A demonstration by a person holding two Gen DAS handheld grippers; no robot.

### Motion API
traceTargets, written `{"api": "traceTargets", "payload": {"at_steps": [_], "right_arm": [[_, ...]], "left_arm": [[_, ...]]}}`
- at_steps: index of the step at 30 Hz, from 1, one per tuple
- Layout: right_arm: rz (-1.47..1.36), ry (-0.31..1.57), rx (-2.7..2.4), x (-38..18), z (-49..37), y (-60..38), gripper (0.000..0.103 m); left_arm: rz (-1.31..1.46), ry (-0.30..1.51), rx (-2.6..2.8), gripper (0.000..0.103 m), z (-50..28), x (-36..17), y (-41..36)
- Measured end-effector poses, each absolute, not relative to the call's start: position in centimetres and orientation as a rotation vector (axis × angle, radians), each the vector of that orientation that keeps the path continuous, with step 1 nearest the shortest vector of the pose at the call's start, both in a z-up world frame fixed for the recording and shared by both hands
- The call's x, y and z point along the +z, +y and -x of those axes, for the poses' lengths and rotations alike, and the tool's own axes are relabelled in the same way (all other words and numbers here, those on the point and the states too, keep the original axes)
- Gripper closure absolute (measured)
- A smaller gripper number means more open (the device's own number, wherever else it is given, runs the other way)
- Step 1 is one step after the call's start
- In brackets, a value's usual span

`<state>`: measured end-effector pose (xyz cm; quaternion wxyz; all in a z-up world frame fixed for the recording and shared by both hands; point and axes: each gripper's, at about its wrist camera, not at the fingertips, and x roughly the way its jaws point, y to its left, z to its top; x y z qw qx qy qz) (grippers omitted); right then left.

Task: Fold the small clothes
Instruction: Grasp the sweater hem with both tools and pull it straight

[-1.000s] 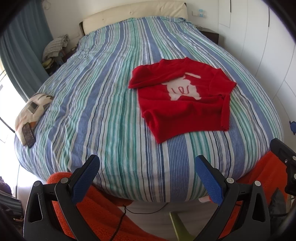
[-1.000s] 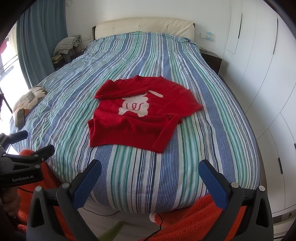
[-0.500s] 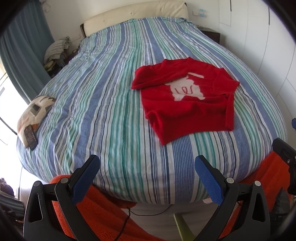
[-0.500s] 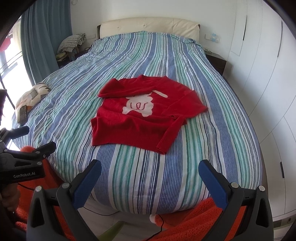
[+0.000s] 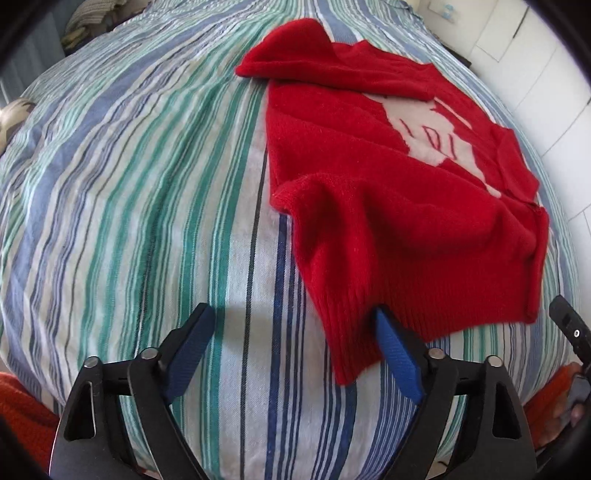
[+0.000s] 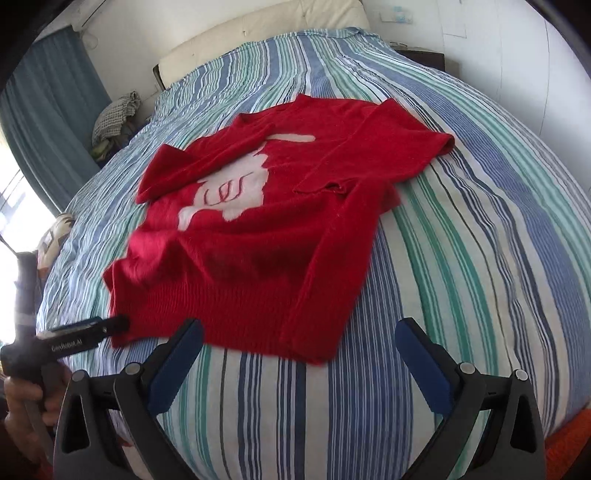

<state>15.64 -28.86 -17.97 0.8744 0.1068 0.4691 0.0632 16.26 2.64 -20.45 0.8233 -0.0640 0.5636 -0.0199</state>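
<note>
A red knit sweater (image 5: 388, 206) with a white animal motif (image 6: 229, 192) lies face up on the striped bed (image 5: 147, 184). One sleeve is folded across its chest. My left gripper (image 5: 291, 321) hangs low over the near left hem corner. Its jaws are closing, with the corner between them beside the right pad and not pinched. My right gripper (image 6: 299, 328) stands open at the near hem of the sweater (image 6: 258, 236). A sleeve cuff (image 6: 314, 350) lies between its fingers, untouched. The right wrist view shows one left finger (image 6: 110, 324) at the hem corner.
A cream headboard (image 6: 258, 33) closes the far end of the bed. Blue curtains (image 6: 48, 122) and a pile of cloth (image 6: 114, 118) are at the left, white wardrobe doors (image 6: 517, 55) at the right. A hand (image 6: 22, 398) holds the left gripper. Orange fabric (image 5: 22, 406) hangs below the bed edge.
Both grippers have dropped and come forward from beyond the foot of the bed to the sweater's near hem. The left jaws have narrowed a little. The sweater has not moved.
</note>
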Motion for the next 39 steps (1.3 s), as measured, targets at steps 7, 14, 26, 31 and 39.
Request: {"api": "traceTargets", "payload": {"at_steps": [7,14,26,31,39], "right_arm": [[-0.363,1.052,0.117,-19.2,-15.5,-32.4,0.091],[-0.57,1.081,0.205,-15.8,-10.2,-35.4,0.098],[-0.373,1.028,0.164,-18.1,-12.6,-33.1,0.035],[-0.423,1.104,0.214,-21.1,-15.2,-32.8,0.099],[-0.643,1.175,0.262,-16.8,-9.3,-35.4,0.099]], "left_arm": [[0.17,1.191,-0.098,0.1,-15.3,-19.0,2.5],[0.256,1.199,-0.25,0.101,-10.8,-15.7,5.5],[0.249,1.248,-0.232,0.101,-11.9,-18.2,5.3],[0.228,1.25,-0.221,0.101,-11.7,-18.4,5.6],[0.209,1.216,-0.245,0.101,-10.6,-15.8,7.2]]}}
